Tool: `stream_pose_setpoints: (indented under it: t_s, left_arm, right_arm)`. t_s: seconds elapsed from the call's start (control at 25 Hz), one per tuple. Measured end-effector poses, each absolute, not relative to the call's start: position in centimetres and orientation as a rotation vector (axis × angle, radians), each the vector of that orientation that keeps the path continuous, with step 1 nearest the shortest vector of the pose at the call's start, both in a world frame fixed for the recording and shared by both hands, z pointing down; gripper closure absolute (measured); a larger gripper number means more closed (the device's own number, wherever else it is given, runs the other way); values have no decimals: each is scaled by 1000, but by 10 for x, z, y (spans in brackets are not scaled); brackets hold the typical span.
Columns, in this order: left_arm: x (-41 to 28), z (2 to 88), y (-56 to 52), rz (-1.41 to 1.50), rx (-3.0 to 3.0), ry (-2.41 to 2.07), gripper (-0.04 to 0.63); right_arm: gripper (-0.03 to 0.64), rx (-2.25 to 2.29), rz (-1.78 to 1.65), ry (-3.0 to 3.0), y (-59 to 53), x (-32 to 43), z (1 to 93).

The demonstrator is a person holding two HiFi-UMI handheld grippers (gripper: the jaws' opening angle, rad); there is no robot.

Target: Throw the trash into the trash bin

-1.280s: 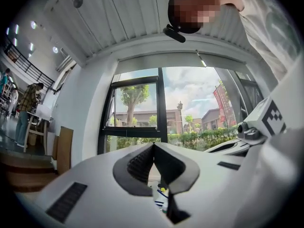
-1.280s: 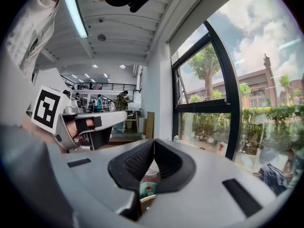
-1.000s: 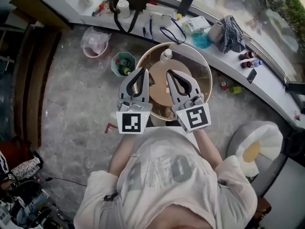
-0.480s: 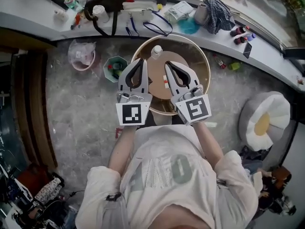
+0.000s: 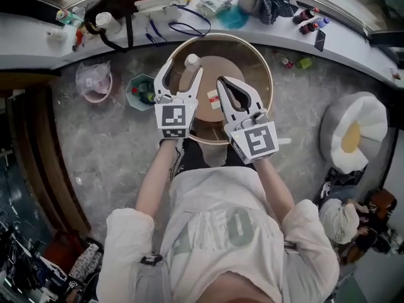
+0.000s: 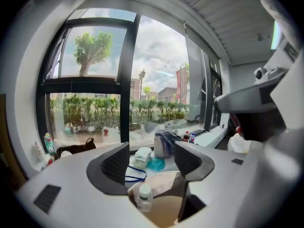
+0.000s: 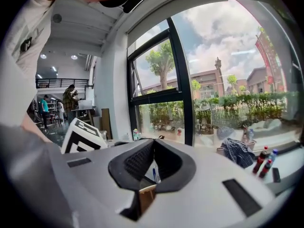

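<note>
Your left hand-held gripper (image 5: 184,68) open, jaws just been opening. White bottle (image 5: 191,62) stands on round desk (image 5: 269,74) in gap, pads not on it. Your right hand-held gripper (image 5: 221,81) closed, empty. Green trash bin (image 5: 132,88) on floor left of round desk, pink bin (image 5: 85,94) near. Cluttered long desk (image 5: 353,40) beyond.

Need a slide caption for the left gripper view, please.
Left gripper, jaws just opened with nothing gripped, faces a small white-capped clear plastic bottle standing on the round wooden table by the window.
</note>
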State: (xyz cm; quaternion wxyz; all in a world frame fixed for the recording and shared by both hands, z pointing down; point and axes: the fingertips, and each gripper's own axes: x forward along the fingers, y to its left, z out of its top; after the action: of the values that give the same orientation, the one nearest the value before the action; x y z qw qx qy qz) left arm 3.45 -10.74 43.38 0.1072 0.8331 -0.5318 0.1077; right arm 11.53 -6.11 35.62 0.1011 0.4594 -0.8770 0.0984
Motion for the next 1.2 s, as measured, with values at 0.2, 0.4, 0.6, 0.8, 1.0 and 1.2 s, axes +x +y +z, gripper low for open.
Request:
stream_pose_setpoints:
  t_s: [0.2, 0.4, 0.6, 0.8, 1.0, 1.2]
  left_arm:
    - [44, 518, -134, 469, 2337, -1441, 311]
    - [51, 576, -151, 615, 2316, -1367, 311]
    - [53, 613, -162, 684, 2292, -1333, 313]
    - [57, 645, -165, 753, 2271, -1286, 313]
    - [56, 667, -165, 760, 2237, -1278, 330]
    - [56, 675, -174, 740, 2235, -1325, 383]
  right_arm:
    - [603, 1389, 302, -2531, -68, 131, 378]
    - [603, 1424, 350, -2508, -73, 135, 396]
    - [603, 1439, 363, -2484, -79, 133, 416]
    - [603, 1446, 422, -2463, -86, 124, 426]
    - [603, 1417, 427, -2474, -84, 114, 430]
    - [603, 1403, 446, -2458, -79, 113, 439]
